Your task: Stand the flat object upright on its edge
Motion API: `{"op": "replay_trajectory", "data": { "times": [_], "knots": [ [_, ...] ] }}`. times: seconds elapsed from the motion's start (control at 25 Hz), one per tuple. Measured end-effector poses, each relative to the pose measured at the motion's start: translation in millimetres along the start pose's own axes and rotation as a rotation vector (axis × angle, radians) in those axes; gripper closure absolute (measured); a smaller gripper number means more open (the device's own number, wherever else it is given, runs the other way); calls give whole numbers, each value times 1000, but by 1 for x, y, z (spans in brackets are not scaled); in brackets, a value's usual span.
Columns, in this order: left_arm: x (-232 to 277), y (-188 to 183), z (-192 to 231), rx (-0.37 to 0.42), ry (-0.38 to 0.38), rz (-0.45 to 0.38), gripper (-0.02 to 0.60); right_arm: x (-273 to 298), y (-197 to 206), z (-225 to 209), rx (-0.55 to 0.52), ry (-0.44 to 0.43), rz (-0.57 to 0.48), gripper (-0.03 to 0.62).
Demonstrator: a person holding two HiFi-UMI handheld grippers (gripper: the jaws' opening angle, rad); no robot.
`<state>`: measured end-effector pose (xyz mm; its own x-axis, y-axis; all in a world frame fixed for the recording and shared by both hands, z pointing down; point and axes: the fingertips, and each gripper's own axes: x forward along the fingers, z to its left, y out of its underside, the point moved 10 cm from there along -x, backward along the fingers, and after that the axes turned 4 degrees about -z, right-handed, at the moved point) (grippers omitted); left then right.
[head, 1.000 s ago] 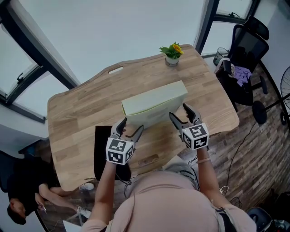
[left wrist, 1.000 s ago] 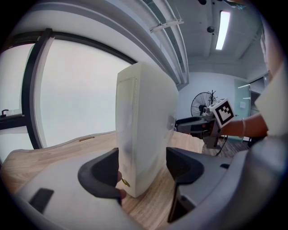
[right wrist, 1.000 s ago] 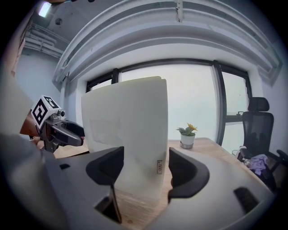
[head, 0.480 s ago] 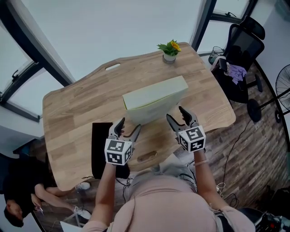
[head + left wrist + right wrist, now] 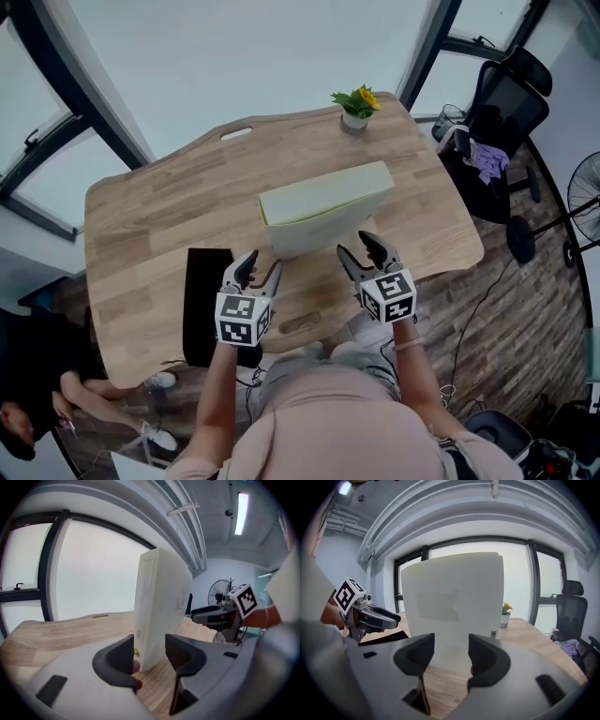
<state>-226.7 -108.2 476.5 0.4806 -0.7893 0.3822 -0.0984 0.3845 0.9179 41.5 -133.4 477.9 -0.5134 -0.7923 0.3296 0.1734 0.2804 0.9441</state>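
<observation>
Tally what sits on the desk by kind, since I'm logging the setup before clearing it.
Pale green box: 1
Potted plant: 1
Black mat: 1
Total: 3

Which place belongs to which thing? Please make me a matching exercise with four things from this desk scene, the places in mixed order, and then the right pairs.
Things
1. pale flat box
2. potted flower
3. black office chair
4. purple cloth

Places
A. lying on the chair
B. upright near the middle of the table
C. at the table's far edge
D. beside the table, to its right

Pairs: 1-B; 2-C; 3-D; 4-A
</observation>
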Motion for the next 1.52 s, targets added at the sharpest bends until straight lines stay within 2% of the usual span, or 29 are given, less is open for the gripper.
{"op": "replay_trajectory", "data": {
  "times": [0.2,0.4,0.96,1.52],
  "knots": [
    [-5,-4,-7,-3,-31,-19,399,-7,0,1,10,-4,-18,384],
    [-14,-9,-20,1,-94,-52,442,-18,1,0,22,-15,-22,412],
    [-37,-15,-60,-14,-170,-83,488,-53,0,-2,42,-74,-60,471],
    [-62,-16,-100,-20,-222,-124,538,-87,5,3,45,-94,-101,531]
  ]
}}
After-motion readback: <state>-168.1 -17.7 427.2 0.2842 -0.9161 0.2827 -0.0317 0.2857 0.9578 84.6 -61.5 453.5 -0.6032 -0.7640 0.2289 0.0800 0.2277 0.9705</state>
